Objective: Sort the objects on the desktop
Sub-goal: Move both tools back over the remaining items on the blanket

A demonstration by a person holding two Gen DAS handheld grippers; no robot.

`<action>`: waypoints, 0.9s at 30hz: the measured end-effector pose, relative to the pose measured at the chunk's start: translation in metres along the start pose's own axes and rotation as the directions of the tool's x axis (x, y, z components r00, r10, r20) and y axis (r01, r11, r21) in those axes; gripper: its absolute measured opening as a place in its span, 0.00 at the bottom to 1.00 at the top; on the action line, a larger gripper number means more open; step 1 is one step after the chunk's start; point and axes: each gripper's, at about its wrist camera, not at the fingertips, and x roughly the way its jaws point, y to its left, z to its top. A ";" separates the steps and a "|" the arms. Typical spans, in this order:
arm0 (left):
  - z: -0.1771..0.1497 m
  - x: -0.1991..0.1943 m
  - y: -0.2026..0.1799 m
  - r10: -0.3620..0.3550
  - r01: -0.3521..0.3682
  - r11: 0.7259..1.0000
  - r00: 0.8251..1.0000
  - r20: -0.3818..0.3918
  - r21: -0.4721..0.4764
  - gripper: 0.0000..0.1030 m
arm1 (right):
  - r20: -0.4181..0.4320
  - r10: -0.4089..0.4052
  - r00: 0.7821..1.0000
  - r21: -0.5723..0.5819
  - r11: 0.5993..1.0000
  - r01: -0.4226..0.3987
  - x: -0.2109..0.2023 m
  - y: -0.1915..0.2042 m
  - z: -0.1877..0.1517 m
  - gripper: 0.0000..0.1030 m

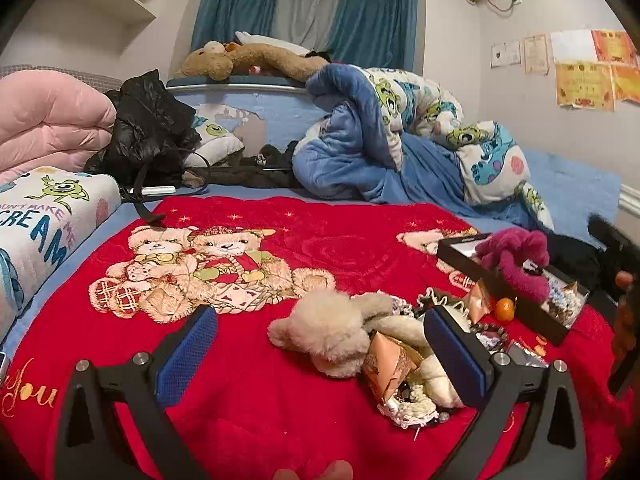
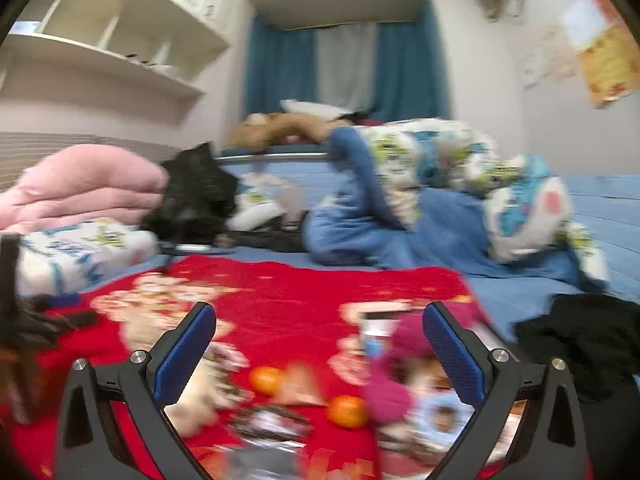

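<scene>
A big red blanket (image 1: pixel 256 400) with teddy bears drawn on it covers the near part of a bed. All places here are told from this red blanket.

The left gripper (image 1: pixel 320 360) hangs over the near edge of the red blanket. Its two blue pads (image 1: pixel 186 356) are wide apart and hold nothing. Between them lies a fluffy cream toy (image 1: pixel 328 332). Touching the toy is a messy heap with a shiny orange wrapper (image 1: pixel 390 364), white lace and beads.

On the right side of the red blanket sits a long black box (image 1: pixel 500 284). A dark pink fluffy toy (image 1: pixel 516 256) lies across the box. A small orange fruit (image 1: pixel 505 310) rests on the blanket, just beside the box's near wall.

The right gripper (image 2: pixel 320 352) is over the right part of the red blanket. Its picture is very blurry. Its pads are wide apart too, with nothing in them. Under it, two orange fruits (image 2: pixel 347 411) lie on the blanket. The pink toy (image 2: pixel 394 380) is near the right pad.

Behind the red blanket lies a rumpled blue quilt (image 1: pixel 360 152) with green monsters on it. On the far left is a folded pink quilt (image 1: pixel 52 124), with a black jacket (image 1: pixel 148 128) beside it.
</scene>
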 end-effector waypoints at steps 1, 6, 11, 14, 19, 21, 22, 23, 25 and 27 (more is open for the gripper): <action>0.000 0.004 -0.002 -0.001 0.001 1.000 1.000 -0.006 0.004 1.00 | -0.009 0.033 0.999 0.001 0.999 -0.033 0.007 0.009 0.002 1.00; -0.006 0.021 -0.008 -0.007 0.008 1.000 0.999 -0.046 0.029 1.00 | -0.079 0.188 0.979 -0.030 0.981 -0.190 0.053 0.057 0.011 1.00; -0.006 0.032 -0.004 -0.012 0.012 1.000 0.997 -0.076 0.001 1.00 | -0.126 0.255 0.959 -0.092 0.959 -0.268 0.084 0.087 -0.002 1.00; -0.008 0.040 -0.002 0.004 -0.005 1.000 0.996 -0.092 -0.010 1.00 | -0.117 0.263 0.958 -0.074 0.959 -0.273 0.085 0.086 -0.025 1.00; -0.017 0.062 -0.013 0.057 -0.048 0.997 0.983 -0.173 0.053 1.00 | -0.238 0.308 0.921 0.090 0.951 -0.295 0.095 0.062 -0.062 1.00; -0.020 0.065 -0.017 0.074 -0.061 0.995 0.980 -0.184 0.075 1.00 | -0.235 0.316 0.919 0.136 0.947 -0.291 0.096 0.054 -0.062 1.00; -0.020 0.065 -0.017 0.078 -0.064 0.995 0.980 -0.181 0.081 1.00 | -0.232 0.318 0.919 0.144 0.946 -0.291 0.096 0.053 -0.062 1.00; -0.020 0.064 -0.017 0.082 -0.068 0.994 0.981 -0.178 0.083 1.00 | -0.236 0.319 0.918 0.146 0.946 -0.291 0.097 0.053 -0.063 1.00; -0.021 0.063 -0.017 0.088 -0.074 0.994 0.982 -0.170 0.086 1.00 | -0.252 0.318 0.914 0.140 0.947 -0.290 0.099 0.056 -0.066 1.00; -0.021 0.063 -0.017 0.088 -0.074 0.993 0.981 -0.171 0.087 1.00 | -0.268 0.320 0.909 0.133 0.947 -0.294 0.101 0.059 -0.066 1.00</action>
